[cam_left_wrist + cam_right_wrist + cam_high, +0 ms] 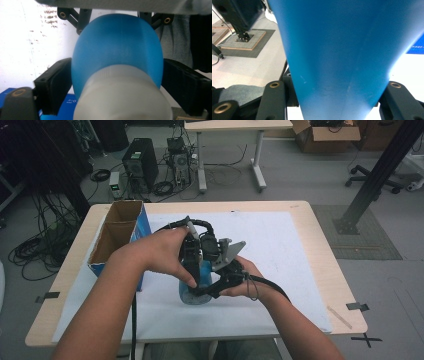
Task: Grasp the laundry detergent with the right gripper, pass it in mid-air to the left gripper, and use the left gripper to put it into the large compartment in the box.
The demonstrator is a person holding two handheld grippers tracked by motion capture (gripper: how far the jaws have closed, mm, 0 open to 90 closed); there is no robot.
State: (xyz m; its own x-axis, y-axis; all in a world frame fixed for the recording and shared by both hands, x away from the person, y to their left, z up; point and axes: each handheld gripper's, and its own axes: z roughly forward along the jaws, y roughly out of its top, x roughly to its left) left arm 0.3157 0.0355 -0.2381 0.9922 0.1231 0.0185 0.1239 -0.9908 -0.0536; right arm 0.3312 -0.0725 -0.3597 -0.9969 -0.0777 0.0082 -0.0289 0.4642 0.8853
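While both grippers squeeze the blue bottle (202, 270) over the white mat, left gripper (110, 82) near its pale cap, right gripper (332, 100) around its body, it looks smooth, stiff, maybe slippery.

No text can be made out with certainty. The blue box (67, 107) at the lower left of the left gripper view carries a small line of white print, too blurred to read. In the right gripper view, the same blue box (417, 46) at the right edge bears white characters, too small to read.
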